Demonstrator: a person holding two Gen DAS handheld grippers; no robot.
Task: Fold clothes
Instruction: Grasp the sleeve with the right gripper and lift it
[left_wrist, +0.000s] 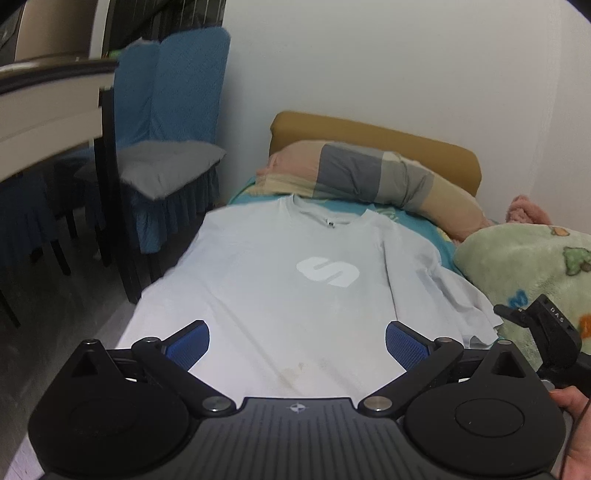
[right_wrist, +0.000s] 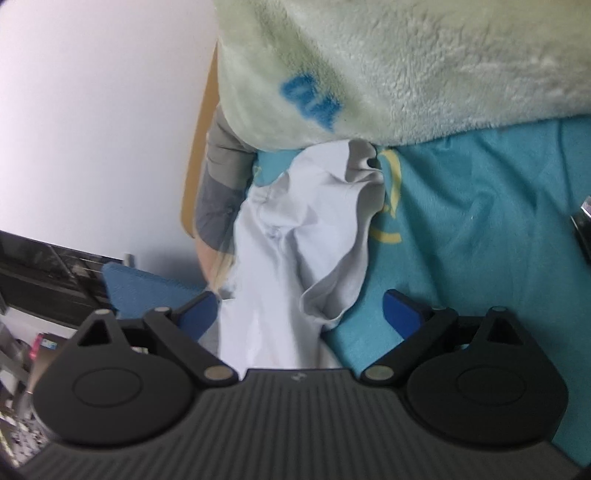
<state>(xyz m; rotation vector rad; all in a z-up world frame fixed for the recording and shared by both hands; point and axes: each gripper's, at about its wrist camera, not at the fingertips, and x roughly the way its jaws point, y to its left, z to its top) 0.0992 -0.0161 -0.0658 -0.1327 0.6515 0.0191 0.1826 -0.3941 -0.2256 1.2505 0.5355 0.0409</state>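
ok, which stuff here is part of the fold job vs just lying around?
Job:
- pale T-shirt, spread flat
- its bunched sleeve
- left tongs, open
- right tongs, open

Lying about:
- fleece blanket
- pillow
- blue-covered chair
- teal sheet

Black ribbed tongs (left_wrist: 297, 345) with blue textured pads (left_wrist: 406, 347) and silver pivot screws.
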